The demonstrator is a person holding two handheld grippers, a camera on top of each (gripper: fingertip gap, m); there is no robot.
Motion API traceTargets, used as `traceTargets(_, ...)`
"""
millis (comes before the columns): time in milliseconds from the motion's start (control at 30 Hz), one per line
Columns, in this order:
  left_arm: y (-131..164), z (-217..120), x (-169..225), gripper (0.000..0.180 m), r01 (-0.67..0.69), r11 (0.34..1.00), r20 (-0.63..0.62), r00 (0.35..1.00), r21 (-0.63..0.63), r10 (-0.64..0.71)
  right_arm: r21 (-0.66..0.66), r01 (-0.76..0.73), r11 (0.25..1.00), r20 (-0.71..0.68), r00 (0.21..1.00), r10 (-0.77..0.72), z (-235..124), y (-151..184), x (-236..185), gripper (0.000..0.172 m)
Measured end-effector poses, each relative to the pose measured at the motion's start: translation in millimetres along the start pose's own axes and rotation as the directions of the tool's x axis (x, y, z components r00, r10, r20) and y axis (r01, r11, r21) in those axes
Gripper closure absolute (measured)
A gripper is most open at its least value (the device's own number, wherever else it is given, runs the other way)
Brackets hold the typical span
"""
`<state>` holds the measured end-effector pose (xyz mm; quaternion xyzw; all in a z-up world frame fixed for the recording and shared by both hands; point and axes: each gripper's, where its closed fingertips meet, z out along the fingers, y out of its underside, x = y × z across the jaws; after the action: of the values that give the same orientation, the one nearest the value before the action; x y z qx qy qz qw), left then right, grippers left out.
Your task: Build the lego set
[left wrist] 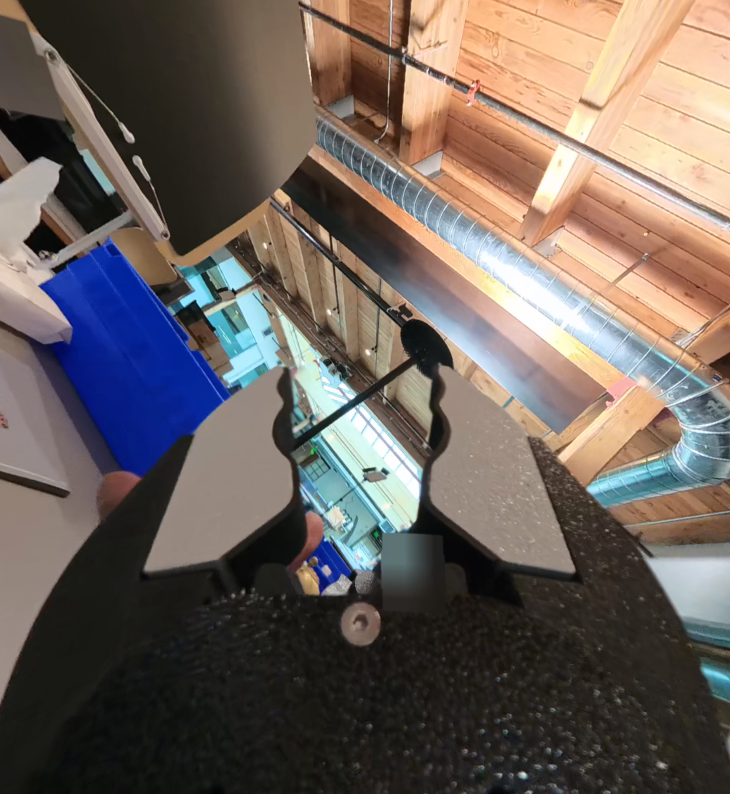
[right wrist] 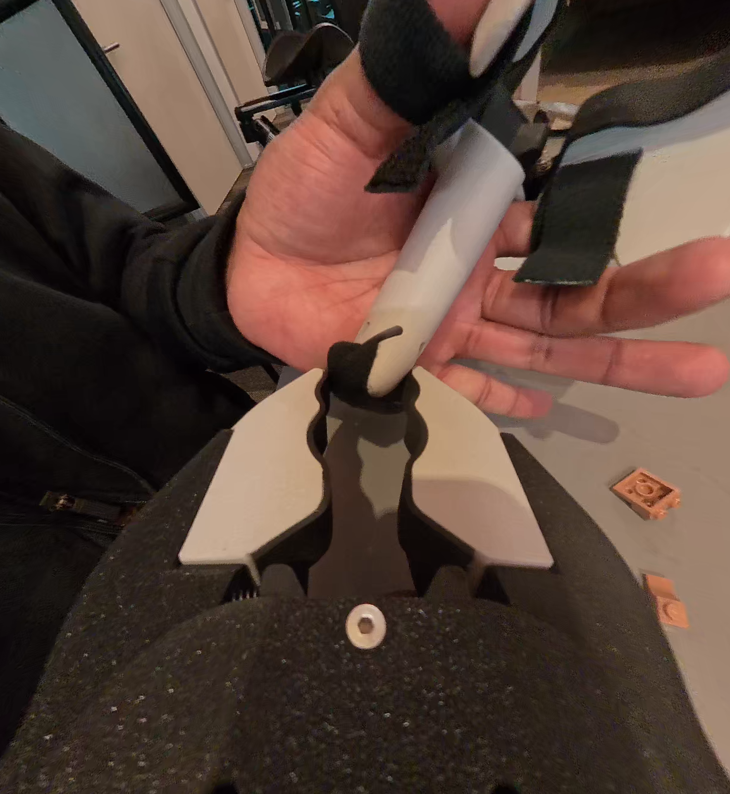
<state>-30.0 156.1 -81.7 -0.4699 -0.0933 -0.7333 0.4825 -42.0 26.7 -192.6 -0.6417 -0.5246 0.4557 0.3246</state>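
In the right wrist view my right gripper (right wrist: 369, 386) is closed around the lower end of a grey handle (right wrist: 440, 258), the other gripper's grip, with a black strap loop (right wrist: 348, 369) wrapped round that end. Both pads touch it. The handle lies across a person's open hand (right wrist: 311, 258), whose thumb sits in a black strap (right wrist: 410, 56). A loose black strap (right wrist: 578, 215) hangs over the fingers. In the left wrist view my left gripper (left wrist: 363, 371) points up at the ceiling with its jaws wide apart and nothing between them.
Two tan bricks (right wrist: 644, 492) (right wrist: 666, 601) lie on the grey table (right wrist: 677, 429) at the right. A blue bin (left wrist: 131, 356) stands at the left. Overhead are a black pendant lamp (left wrist: 425, 350), a metal duct (left wrist: 526, 275) and wooden beams. A black sleeve (right wrist: 75, 279) fills the left. Tip to tip, the grippers are about 15 cm apart.
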Motion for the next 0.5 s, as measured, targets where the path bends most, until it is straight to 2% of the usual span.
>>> traceTargets(33,2,1,1,0.109,0.015,1.0,0.001,1.0,-0.023,-0.015,0.004,-0.004,1.0,0.009,1.0,0.004,0,-1,-2,0.14)
traceTargets(133,-3,1,8,0.096,0.001,1.0,-0.005,1.0,-0.009,-0.001,0.024,-0.018,1.0,0.042,0.999,0.017,-1,-4,-9,0.135)
traceTargets(233,-23,-1,7,0.078,-0.003,0.999,0.04,0.999,0.04,0.001,0.062,-0.01,0.998,0.076,0.997,0.005,2,-10,-21,0.133)
traceTargets(267,-23,0,13,0.087,-0.014,1.0,0.002,1.0,0.02,0.014,0.049,0.016,0.999,0.03,0.999,-0.018,4,-11,-17,0.14)
traceTargets(300,-20,1,23,0.112,-0.009,1.0,-0.078,0.997,-0.005,0.009,0.036,0.034,0.999,0.005,0.999,-0.034,4,-11,-14,0.145)
traceTargets(367,-24,-1,21,0.118,0.025,1.0,-0.066,0.998,0.014,-0.024,0.049,0.026,0.998,0.025,0.999,-0.027,5,-14,-16,0.142)
traceTargets(467,-34,-5,21,0.126,-0.046,0.997,-0.064,0.997,0.069,0.05,0.043,0.031,0.999,0.002,1.0,-0.031,6,-14,-10,0.125)
traceTargets(500,-35,-5,22,0.128,-0.093,0.993,-0.068,0.993,0.077,0.098,0.037,0.018,0.999,-0.027,0.999,-0.017,3,-14,-3,0.124)
